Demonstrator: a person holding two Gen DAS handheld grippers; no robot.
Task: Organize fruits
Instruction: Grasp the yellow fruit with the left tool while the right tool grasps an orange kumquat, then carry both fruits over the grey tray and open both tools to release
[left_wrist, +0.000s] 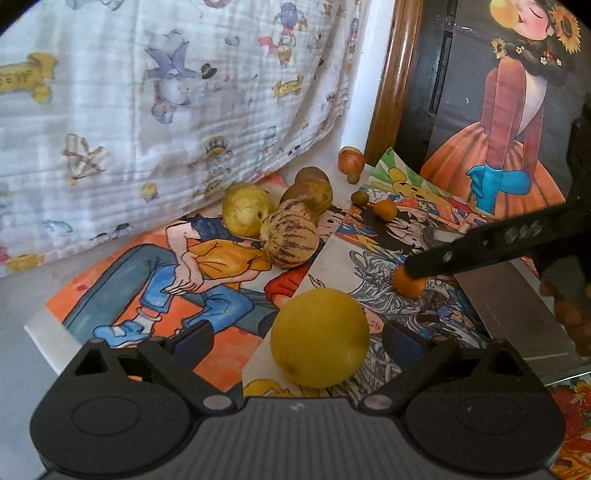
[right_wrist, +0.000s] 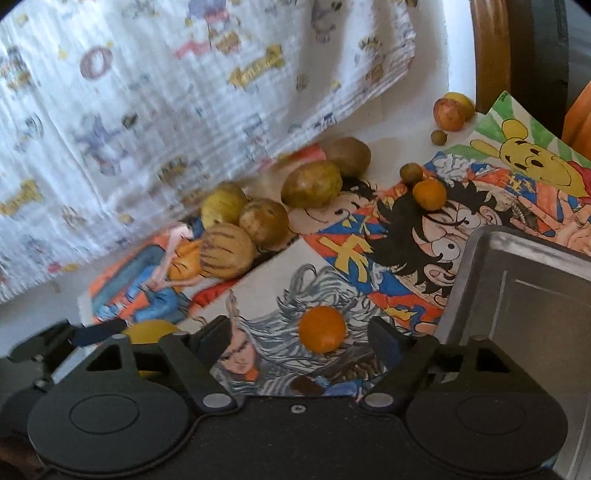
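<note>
Left wrist view: left gripper (left_wrist: 295, 341) has its jaws spread wide with a big yellow fruit (left_wrist: 319, 338) sitting between them, not pinched, resting on the cartoon posters (left_wrist: 207, 266) that cover the table; looks lined up for a grab. Beyond that fruit, a cluster of larger fruits (left_wrist: 280, 218) lies against the printed cloth (left_wrist: 166, 110), probably the sorted big ones. Right of the yellow fruit, a finger of the right gripper reaches to a small orange fruit (left_wrist: 408, 286), touching or just above, can't tell. Metal tray (left_wrist: 517, 314) lies just right of that fruit. Right wrist view: right gripper (right_wrist: 299, 338) has jaws spread, the small orange fruit (right_wrist: 322, 328) between them, apart from both, unpinched. Tray (right_wrist: 524, 295) sits just right of it, empty where visible, likely the drop spot. Another small orange fruit (right_wrist: 429, 194) and tiny olive-coloured ones lie beyond, on the posters.
</note>
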